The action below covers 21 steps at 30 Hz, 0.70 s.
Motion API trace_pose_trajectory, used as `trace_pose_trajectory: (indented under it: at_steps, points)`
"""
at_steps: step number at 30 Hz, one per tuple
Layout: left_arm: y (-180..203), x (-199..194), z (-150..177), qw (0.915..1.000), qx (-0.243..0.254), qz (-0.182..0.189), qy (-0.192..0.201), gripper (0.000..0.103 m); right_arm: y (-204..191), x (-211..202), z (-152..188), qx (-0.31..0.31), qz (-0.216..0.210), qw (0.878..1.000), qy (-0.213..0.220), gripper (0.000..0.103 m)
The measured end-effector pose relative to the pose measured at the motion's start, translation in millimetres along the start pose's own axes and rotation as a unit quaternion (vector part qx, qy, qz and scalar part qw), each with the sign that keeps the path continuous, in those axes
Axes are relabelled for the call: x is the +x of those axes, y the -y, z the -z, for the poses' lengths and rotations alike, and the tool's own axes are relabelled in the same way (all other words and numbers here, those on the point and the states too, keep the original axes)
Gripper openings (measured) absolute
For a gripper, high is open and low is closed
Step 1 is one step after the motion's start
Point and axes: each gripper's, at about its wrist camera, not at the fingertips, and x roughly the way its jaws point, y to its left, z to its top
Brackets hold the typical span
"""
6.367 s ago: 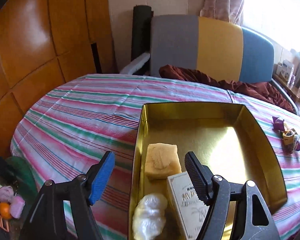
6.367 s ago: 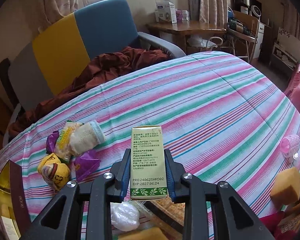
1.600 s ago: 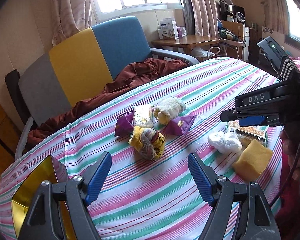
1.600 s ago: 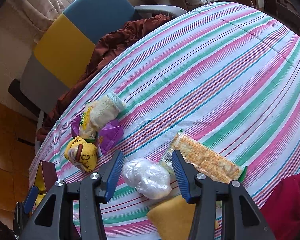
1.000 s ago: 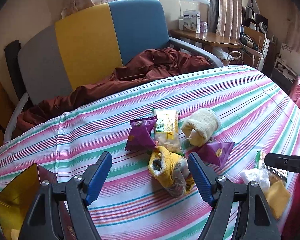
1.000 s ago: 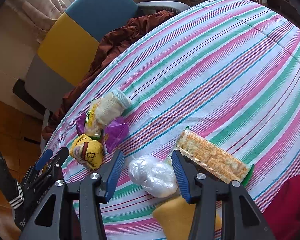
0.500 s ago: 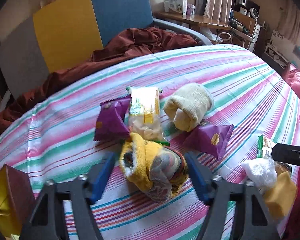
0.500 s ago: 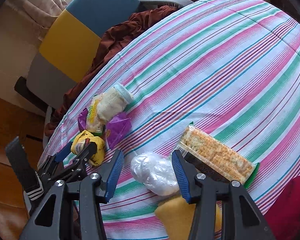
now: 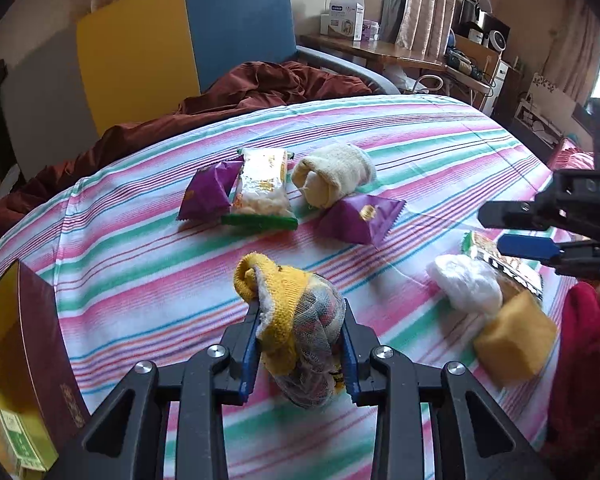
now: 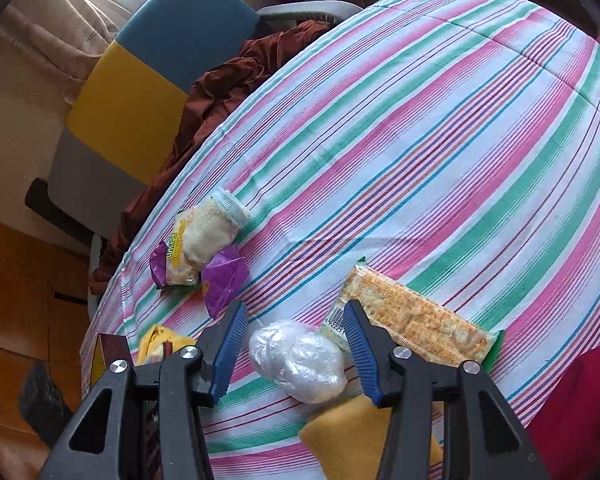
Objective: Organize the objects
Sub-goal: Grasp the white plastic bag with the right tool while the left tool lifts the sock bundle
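Note:
My left gripper [image 9: 300, 318] is shut on a rolled yellow sock bundle [image 9: 296, 320], its jaws closing tight with the blue pads pressed on both sides; the bundle sits low over the striped tablecloth [image 9: 140, 264]. In the right wrist view my right gripper [image 10: 294, 312] is open, its fingers either side of a white plastic-wrapped bundle [image 10: 296, 360] without touching it. Right gripper [image 9: 508, 230] also shows at the right edge of the left wrist view. The yellow sock bundle [image 10: 160, 344] peeks out behind the right gripper's left finger.
A cracker pack [image 10: 416, 324] and a yellow sponge [image 10: 352, 428] lie beside the white bundle. Farther back lie a cream sock roll [image 9: 334, 174], a snack bag [image 9: 262, 182] and two purple packets [image 9: 360, 218]. A gold box [image 9: 4, 344] stands at the left; a chair with a brown cloth [image 9: 260, 88] is behind.
My left gripper came forward and down around the yellow sock bundle and closed on it. The right gripper stayed open over the white bundle.

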Motion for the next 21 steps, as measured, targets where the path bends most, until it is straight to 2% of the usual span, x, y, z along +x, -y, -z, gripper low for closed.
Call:
trace_pose_trajectory:
  at_steps: [4, 8, 14, 21]
  points:
    - [5.7, -26.1, 21.9, 0.9998, -0.009, 0.018, 0.008, 0.034, -3.8, 2.7, 1.6, -0.011, 0.005, 1.000, -0.007, 0.051]
    - [8.0, -50.9, 39.5, 0.9995, -0.003, 0.020, 0.023, 0.034, -14.3, 4.8, 6.0, -0.042, -0.003, 0.999, -0.018, 0.048]
    - [-0.4, -81.3, 55.7, 0.9988, -0.012, 0.024, 0.040, 0.034, -28.6, 22.2, 16.3, -0.094, 0.055, 0.993, -0.048, 0.048]
    - [-17.2, -106.0, 71.9, 0.9977, -0.026, 0.018, 0.060, 0.034, -38.4, 36.0, 23.9, -0.136, 0.102, 0.983, -0.064, 0.048]
